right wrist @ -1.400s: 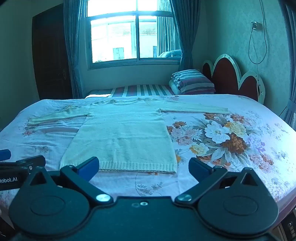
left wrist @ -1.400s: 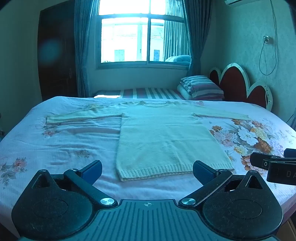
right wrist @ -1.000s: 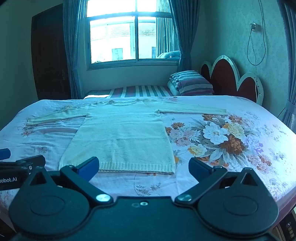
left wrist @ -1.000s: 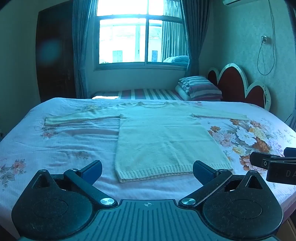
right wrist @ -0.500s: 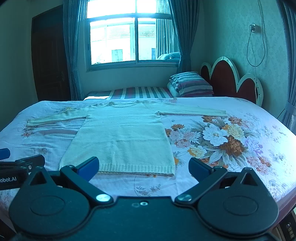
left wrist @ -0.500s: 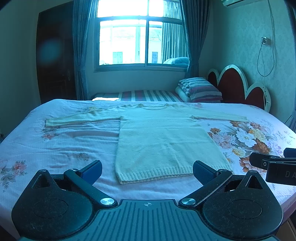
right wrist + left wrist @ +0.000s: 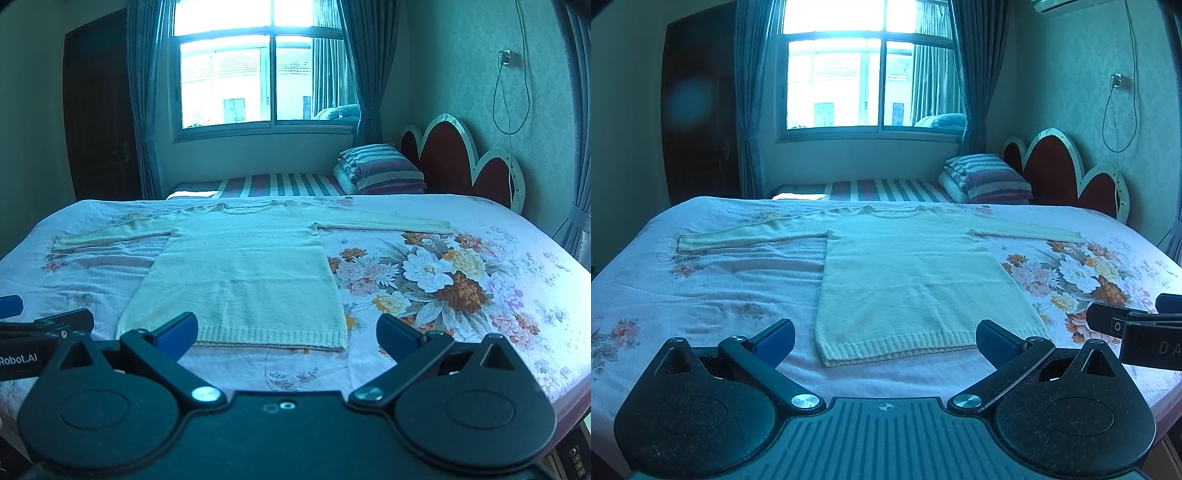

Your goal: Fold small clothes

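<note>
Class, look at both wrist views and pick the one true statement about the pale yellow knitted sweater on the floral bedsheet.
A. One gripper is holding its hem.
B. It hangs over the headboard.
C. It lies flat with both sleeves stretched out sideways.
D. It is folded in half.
C. The pale yellow knitted sweater lies flat on the floral bedsheet, sleeves spread to each side, while the left gripper and right gripper hover open, holding nothing.

Sunlit window [image 7: 866, 79] – curtains [image 7: 971, 74], floral bed [image 7: 1071, 273].

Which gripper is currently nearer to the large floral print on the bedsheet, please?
Right. The right gripper hovers at the bed's near edge with the large floral print just ahead to its right; the left gripper sits further left, facing the cream knitted sweater's hem.
</note>
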